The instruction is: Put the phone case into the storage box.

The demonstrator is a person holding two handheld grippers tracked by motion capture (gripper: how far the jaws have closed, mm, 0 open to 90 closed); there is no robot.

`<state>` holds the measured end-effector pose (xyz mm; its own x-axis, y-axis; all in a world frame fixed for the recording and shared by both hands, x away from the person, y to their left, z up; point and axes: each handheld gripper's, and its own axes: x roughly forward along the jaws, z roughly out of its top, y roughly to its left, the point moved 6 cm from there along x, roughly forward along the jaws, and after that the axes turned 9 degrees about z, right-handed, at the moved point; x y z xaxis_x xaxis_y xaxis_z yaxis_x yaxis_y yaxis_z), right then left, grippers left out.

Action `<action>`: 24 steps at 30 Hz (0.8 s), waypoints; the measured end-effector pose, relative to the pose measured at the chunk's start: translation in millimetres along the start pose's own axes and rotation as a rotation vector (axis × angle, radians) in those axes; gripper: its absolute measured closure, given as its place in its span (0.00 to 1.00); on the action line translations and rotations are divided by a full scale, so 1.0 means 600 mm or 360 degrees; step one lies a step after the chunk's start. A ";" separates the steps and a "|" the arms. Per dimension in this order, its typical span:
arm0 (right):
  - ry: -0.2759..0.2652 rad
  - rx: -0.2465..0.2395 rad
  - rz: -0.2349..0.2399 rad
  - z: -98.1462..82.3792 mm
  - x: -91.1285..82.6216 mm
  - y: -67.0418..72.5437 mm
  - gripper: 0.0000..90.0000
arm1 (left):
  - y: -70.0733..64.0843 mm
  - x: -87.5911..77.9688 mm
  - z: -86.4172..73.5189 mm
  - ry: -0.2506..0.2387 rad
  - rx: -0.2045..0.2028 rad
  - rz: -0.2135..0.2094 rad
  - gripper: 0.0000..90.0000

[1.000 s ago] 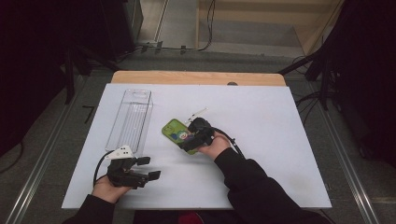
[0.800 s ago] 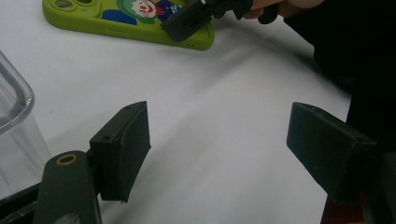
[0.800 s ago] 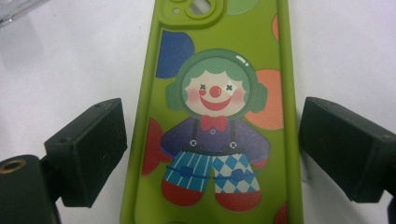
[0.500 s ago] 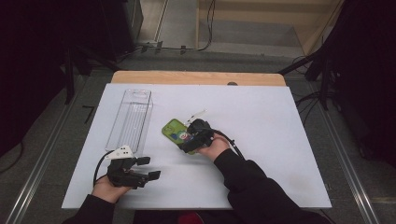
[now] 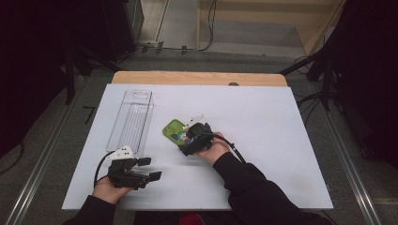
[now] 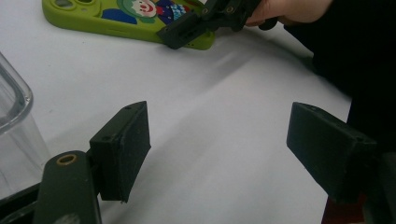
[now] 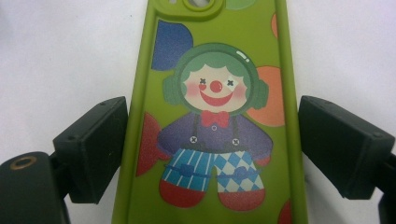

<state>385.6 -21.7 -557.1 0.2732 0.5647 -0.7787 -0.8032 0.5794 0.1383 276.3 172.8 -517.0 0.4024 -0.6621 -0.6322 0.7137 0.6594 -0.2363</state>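
- phone case (image 7: 212, 116), lime green with a clown printed on its back, lies flat on the white table cover (image 5: 281, 122), near the middle of the table and a little toward the person's left.
- in the right gripper view the case's camera cut-out sits at the top edge; the clown has green hair, a red nose, a red bow tie and blue checked trousers, with orange, blue and red shapes around it.
- right gripper (image 5: 190, 140) sits over the near end of the case, its two black jaws straddling the case's width, one on either long edge.
- the left-hand jaw in that view looks to touch or overlap the case's edge; the other stands just beside the opposite edge with a thin strip of white showing between, so the case is between the pads but not pinched.
- those jaws have just been closing a little, with the case between them.
- the right hand (image 5: 213, 149) holds that gripper, its dark sleeve coming in from the bottom edge, a black cable trailing beside it.
- clear plastic box (image 5: 131, 119), long and narrow, stands on the cover to the left of the case, apart from it.
- left gripper (image 5: 151, 169) rests low near the front edge, just beyond the near end of the box, held in the left hand (image 5: 110, 187); its jaws stand wide apart with only bare table cover between them.
- wood of the table (image 5: 197, 78) shows as a strip along the far edge.
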 end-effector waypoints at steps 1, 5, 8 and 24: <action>0.0000 0.0000 0.0000 0.000 0.000 0.000 0.11 | 0.000 0.000 0.000 0.0000 0.0000 0.0000 0.25; -0.0010 -0.0015 -0.0002 -0.001 0.000 0.000 0.13 | 0.000 0.001 0.000 0.0006 0.0001 0.0000 0.25; -0.0010 -0.0005 -0.0004 -0.001 -0.001 0.001 0.15 | 0.000 0.001 0.000 0.0003 -0.0001 0.0002 0.25; -0.0018 0.0015 0.0060 0.001 -0.006 -0.005 0.16 | 0.002 -0.003 0.000 -0.0002 -0.0015 0.0000 0.25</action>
<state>387.2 -25.3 -554.4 0.2488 0.5927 -0.7660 -0.8080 0.5631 0.1733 276.3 174.6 -516.3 0.4030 -0.6625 -0.6314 0.7083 0.6627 -0.2432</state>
